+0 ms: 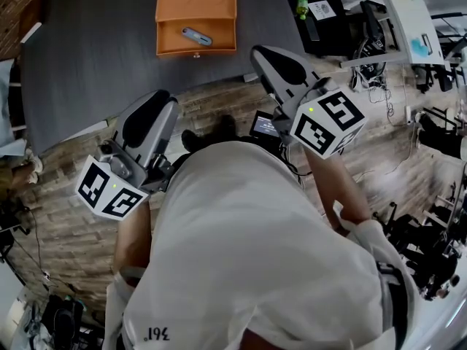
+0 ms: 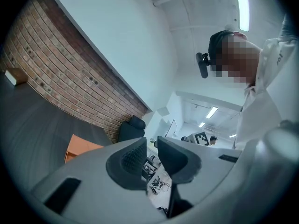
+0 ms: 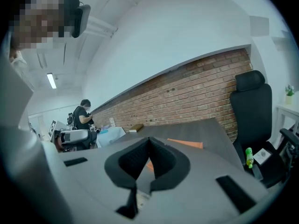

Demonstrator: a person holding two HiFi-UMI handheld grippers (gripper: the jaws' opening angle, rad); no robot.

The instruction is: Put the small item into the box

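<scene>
The left gripper [image 2: 150, 147] pointed up and away from the dark table [image 2: 28, 125], its two grey jaws a narrow slit apart, and through the slit only the cluttered far end of the room showed. Just left of the jaws, one corner of the orange box [image 2: 77, 148] sat on the table. A brick wall [image 2: 60, 78] ran behind it to a black chair [image 2: 132, 126]. At the right leaned the person's white shirt [image 2: 266, 111], with a head camera [image 2: 202, 64] above it and a ceiling light [image 2: 242, 3] overhead.
</scene>
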